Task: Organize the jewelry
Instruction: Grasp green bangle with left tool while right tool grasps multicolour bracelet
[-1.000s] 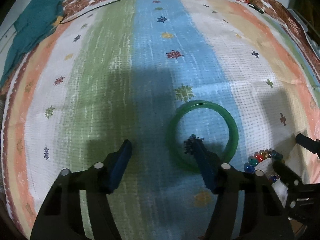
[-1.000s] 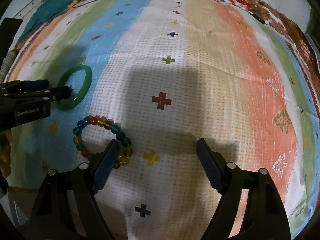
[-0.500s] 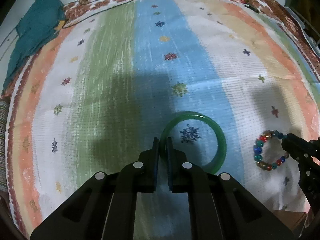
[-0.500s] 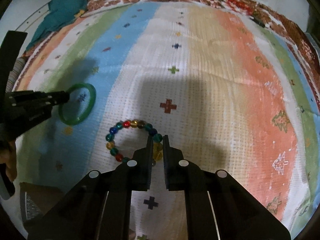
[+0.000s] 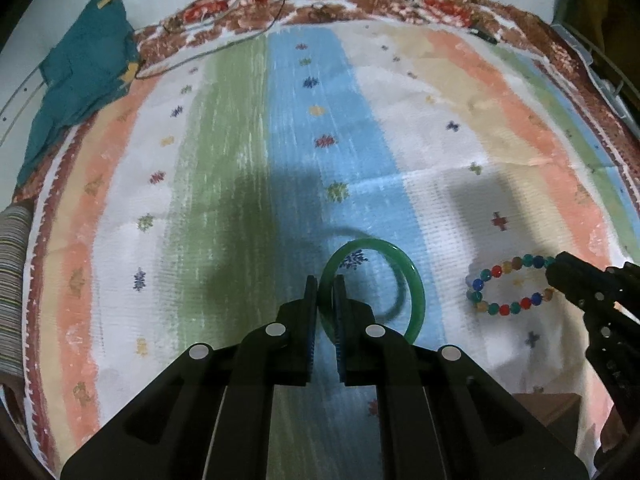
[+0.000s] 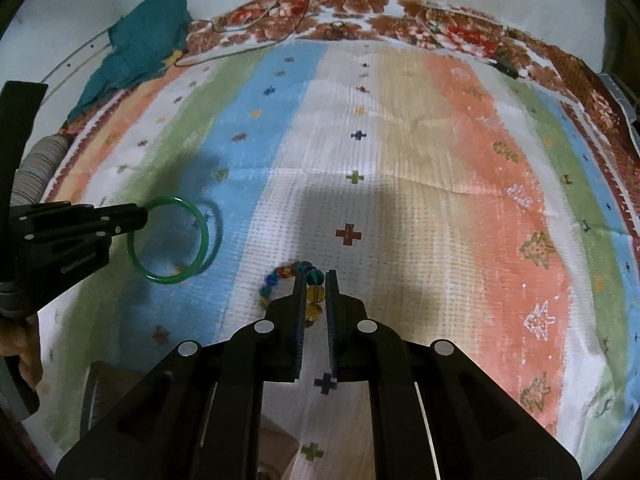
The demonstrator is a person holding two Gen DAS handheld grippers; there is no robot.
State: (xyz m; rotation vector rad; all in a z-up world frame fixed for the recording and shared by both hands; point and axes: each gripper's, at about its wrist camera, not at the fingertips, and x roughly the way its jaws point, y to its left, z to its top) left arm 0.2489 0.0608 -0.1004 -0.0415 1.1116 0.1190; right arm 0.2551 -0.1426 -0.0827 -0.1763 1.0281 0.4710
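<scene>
Jewelry: one green bangle (image 5: 416, 292), one beaded bracelet (image 5: 505, 285), each gripped.

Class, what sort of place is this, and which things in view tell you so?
Probably a room at home, perhaps a bed: a striped patterned cloth covers the surface, a crumpled teal garment lies at its edge, and loose cords trail nearby.
</scene>
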